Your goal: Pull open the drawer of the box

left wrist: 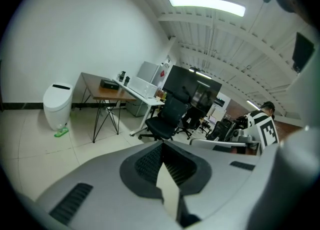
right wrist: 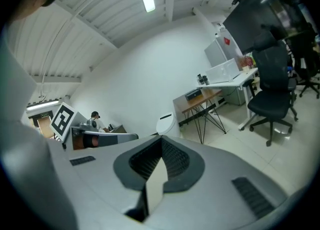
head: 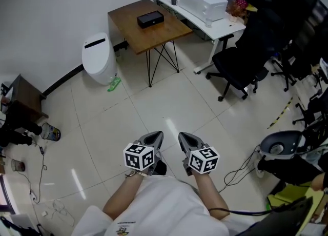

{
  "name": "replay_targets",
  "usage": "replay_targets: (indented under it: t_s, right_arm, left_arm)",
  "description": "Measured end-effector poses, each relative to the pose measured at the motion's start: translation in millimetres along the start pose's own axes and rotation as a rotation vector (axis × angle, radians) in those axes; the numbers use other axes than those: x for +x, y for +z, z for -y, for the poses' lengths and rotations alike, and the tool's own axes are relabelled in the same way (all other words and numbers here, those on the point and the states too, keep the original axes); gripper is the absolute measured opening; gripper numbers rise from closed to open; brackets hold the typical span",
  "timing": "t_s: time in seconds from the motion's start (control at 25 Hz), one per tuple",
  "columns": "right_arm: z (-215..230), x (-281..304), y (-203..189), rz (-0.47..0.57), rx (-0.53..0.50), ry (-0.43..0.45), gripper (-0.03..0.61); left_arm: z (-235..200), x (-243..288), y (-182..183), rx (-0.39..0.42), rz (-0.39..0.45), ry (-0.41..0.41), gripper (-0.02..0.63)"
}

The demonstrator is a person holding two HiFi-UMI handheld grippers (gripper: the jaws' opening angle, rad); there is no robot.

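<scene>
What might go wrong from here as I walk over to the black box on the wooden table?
1. The black box looks loose on the wooden table, so a pull may drag the whole box rather than open its drawer.
2. A cable trails across the floor at the right, and a foot might catch it.

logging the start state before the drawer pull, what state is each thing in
left gripper: shut, empty, near the body
right gripper: shut, empty, near the body
black box: on the brown table, untouched, no drawer seen pulled out
white bin: lid down
office chair: unoccupied
</scene>
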State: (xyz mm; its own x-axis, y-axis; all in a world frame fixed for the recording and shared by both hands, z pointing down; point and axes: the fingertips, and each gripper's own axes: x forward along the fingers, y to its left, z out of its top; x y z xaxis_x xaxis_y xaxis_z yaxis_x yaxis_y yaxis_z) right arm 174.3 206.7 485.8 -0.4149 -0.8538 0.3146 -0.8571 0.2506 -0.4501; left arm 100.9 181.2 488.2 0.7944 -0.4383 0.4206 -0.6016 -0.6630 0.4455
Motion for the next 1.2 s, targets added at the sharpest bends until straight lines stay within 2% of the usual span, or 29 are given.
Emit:
replay_targets:
  t_s: [0.24, 0.56, 0.96, 1.2]
  right_arm:
    - [18, 36, 33, 0.021, 0.016, -0.047, -0.012]
    - [19, 91, 59, 0.029, 0.016, -0.056, -0.012]
    - [12, 151, 74, 0.025, 0.005, -0.084, -0.012]
    - [10, 171, 70, -0.001, 0.018, -0.091, -0.012]
  left_arm:
    - [-31, 24, 48, -0.019, 0.027, -0.028, 0.003]
    - [-81, 32, 83, -0.017, 0.047, -0.016, 0.003]
    - [-138, 38, 112, -0.026, 0.034, -0.029, 0.003]
    - [-163, 38, 119, 0.023, 0.022, 0.005, 0.003]
